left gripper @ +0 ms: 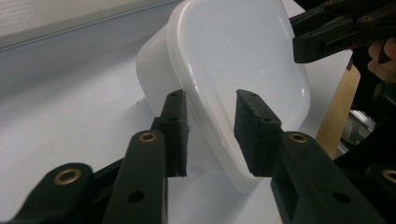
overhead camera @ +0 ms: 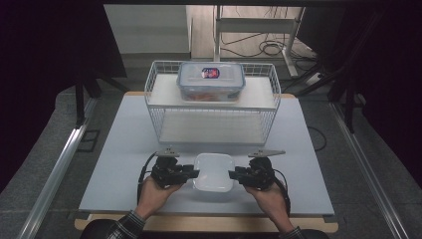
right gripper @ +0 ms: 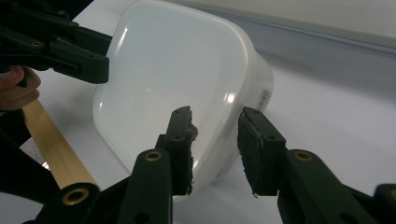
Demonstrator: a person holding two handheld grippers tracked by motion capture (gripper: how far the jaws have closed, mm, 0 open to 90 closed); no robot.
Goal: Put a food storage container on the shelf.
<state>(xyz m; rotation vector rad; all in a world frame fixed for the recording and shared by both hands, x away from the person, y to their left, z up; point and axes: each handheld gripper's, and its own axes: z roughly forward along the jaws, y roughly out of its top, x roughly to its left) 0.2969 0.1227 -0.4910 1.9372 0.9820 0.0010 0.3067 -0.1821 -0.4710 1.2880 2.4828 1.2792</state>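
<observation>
I see the tub (overhead camera: 213, 172) near the desk's (overhead camera: 109, 169) front edge, between my two grippers; behind it the wire rack (overhead camera: 155, 107) at the back edge; a lidded box (overhead camera: 211, 81) on its top shelf.

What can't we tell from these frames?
- White container: contents, hidden by its lid, in all three views.
- Clear lidded box on the wire rack: label and contents too small, high view.
- Left gripper, right gripper: whether the jaws actually press the rim; small gaps seem to show.

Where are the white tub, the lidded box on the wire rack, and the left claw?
white tub (overhead camera: 213, 172), high view, lid middle.
lidded box (overhead camera: 211, 81), high view, lid top.
left claw (left gripper: 211, 135), left gripper view, between fingertips.
</observation>
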